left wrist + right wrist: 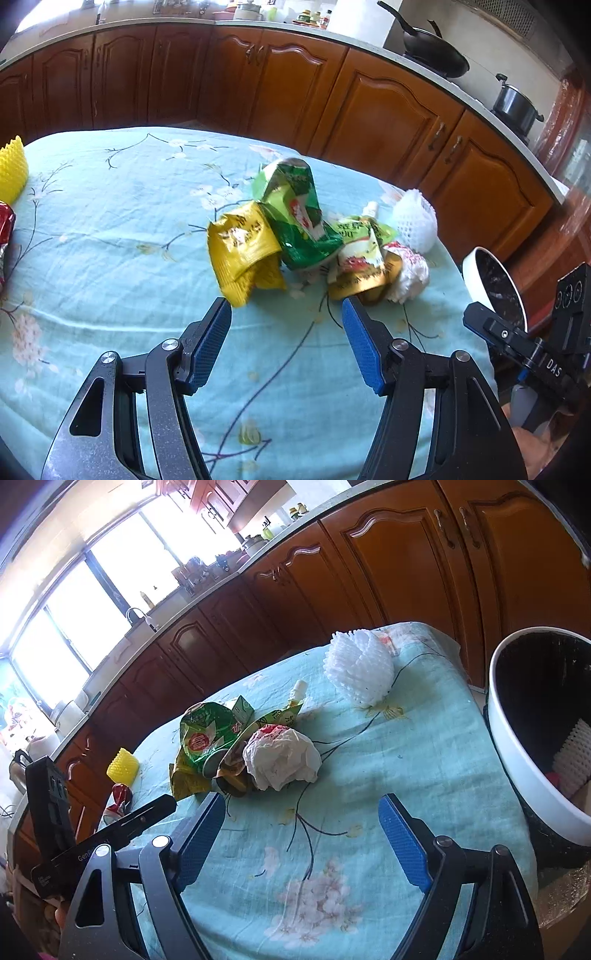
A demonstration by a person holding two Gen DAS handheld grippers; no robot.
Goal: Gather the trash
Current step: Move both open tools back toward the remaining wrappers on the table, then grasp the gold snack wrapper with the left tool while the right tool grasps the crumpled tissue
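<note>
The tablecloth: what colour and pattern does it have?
The tablecloth is pale turquoise with dark branches and pinkish-white blossoms; the right wrist view shows it best.

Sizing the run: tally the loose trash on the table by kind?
Foam fruit nets: 2, white and yellow
Crumpled tissue wads: 1
Spouted pouches: 1
Snack wrappers: at least 4, green, yellow, gold, red
Total: at least 8; the pile overlaps, so more may be hidden.
</note>
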